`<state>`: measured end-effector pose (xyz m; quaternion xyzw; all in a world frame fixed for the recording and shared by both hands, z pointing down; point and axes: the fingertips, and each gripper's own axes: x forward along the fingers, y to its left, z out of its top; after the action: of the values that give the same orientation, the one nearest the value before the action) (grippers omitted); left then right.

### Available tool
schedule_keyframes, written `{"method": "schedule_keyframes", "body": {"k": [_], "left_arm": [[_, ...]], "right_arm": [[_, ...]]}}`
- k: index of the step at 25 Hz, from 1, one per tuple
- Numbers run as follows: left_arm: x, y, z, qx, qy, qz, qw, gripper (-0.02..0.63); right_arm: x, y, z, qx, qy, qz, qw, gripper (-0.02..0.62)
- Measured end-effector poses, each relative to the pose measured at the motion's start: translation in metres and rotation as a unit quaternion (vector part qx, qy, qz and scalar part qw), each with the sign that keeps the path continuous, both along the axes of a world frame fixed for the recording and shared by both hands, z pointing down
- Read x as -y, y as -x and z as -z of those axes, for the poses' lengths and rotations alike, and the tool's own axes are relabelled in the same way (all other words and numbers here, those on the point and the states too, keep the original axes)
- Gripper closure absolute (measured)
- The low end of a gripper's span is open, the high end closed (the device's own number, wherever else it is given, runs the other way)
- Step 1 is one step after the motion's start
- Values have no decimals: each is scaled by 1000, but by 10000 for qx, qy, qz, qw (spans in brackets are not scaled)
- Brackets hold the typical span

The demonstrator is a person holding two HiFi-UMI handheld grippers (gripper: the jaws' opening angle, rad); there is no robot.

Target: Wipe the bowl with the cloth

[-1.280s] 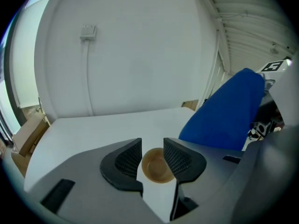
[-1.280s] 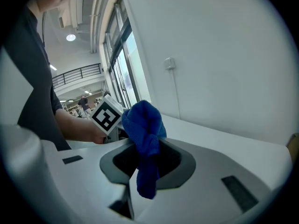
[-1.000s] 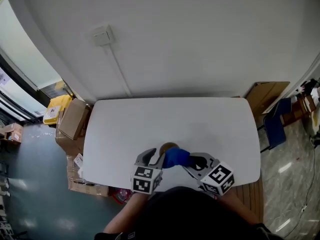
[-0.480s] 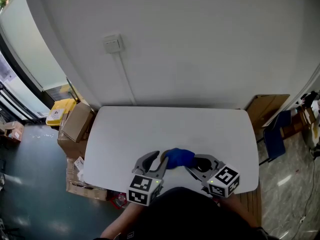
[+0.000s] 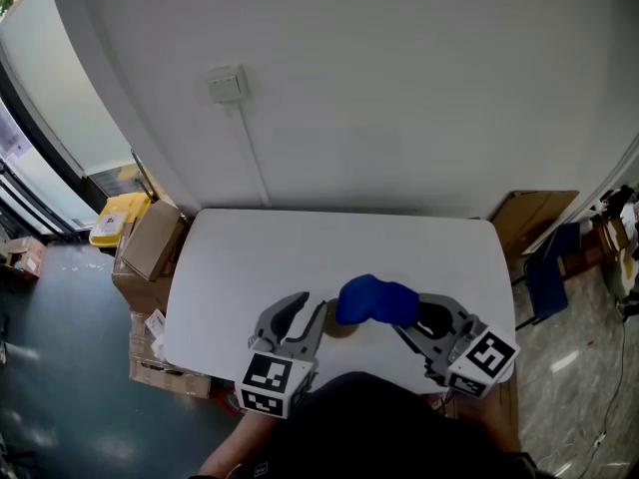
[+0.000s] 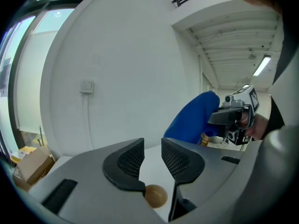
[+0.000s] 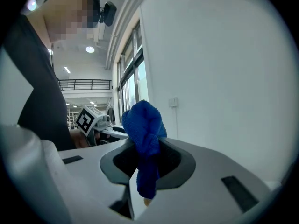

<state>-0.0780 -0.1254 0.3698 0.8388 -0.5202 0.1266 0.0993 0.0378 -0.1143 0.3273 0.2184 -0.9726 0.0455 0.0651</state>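
Now right gripper [image 7: 147,167] clamps cloth [image 7: 145,125]; left gripper [image 6: 152,155] is closing empty jaws, bowl [image 6: 155,195] seemingly just ahead.

No legible text, brand or number anywhere. Left marker cube [image 5: 268,385] and right marker cube [image 5: 486,357] carry black-and-white square code patterns only, no characters. Yellow box [image 5: 115,218] on the floor [image 5: 60,367] left of the table [image 5: 250,257] has a white label, print too small to read. White sheet [image 5: 157,324] on the cardboard boxes [image 5: 150,242] by the table's left edge shows dark marks, also unreadable. Wall plate [image 5: 227,85] shows a plain white face at this resolution.
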Motion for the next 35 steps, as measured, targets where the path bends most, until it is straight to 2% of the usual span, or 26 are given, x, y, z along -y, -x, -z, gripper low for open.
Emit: {"method": "schedule_keyframes", "body": {"k": [5, 9, 35], "left_arm": [[1, 7, 18, -73, -203, 53, 9998, 493], [0, 11, 25, -21, -285, 83, 9996, 500], [-4, 16, 26, 37, -313, 105, 9994, 518]], "right_arm": [[2, -9, 24, 46, -489, -123, 9987, 525], [1, -10, 31, 26, -678, -128, 9976, 525], [-5, 0, 22, 67, -422, 8, 9991, 525]]}}
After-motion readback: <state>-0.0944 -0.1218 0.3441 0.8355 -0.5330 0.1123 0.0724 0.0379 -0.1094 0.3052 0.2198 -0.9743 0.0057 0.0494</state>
